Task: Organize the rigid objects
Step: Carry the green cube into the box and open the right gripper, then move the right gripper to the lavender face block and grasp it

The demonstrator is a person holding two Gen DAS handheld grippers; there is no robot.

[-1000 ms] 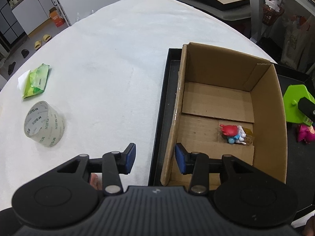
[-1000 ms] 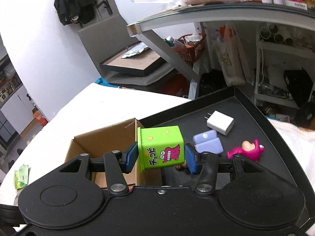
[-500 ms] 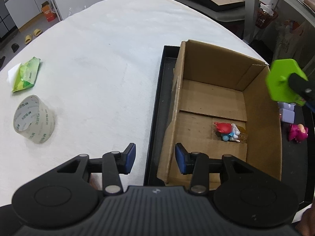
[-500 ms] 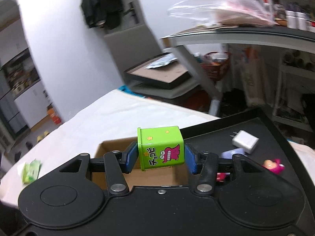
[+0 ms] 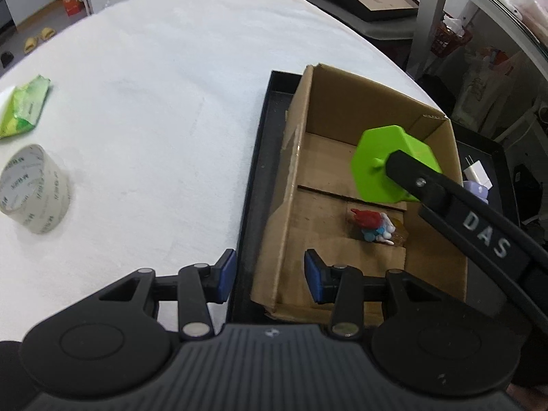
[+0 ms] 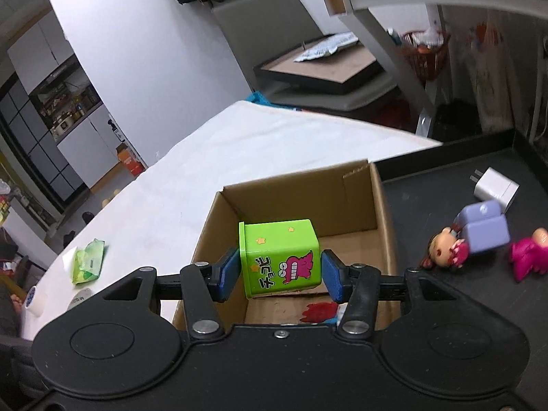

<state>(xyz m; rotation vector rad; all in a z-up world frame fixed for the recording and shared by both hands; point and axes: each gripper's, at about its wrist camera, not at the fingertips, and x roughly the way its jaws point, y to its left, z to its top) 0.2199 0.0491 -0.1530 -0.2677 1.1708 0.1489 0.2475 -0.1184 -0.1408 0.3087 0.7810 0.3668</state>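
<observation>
My right gripper [image 6: 280,275] is shut on a green cartoon box [image 6: 279,257] and holds it in the air over the open cardboard box [image 6: 383,219]. From the left wrist view the green box [image 5: 387,167] hangs above the cardboard box [image 5: 291,185], whose floor holds a red and blue figurine [image 5: 373,224]. My left gripper [image 5: 270,275] is open and empty, its fingers either side of the cardboard box's near left wall.
The cardboard box stands on a black tray [image 6: 445,185] holding a white charger [image 6: 493,188], a lilac block [image 6: 483,229], a doll figure [image 6: 445,250] and a pink figure [image 6: 531,253]. On the white table [image 5: 154,102] lie a tape roll [image 5: 34,191] and a green packet [image 5: 24,106].
The right gripper has carried the green box leftwards from above the tray to above the cardboard box. The left gripper has stayed open and shifted slightly.
</observation>
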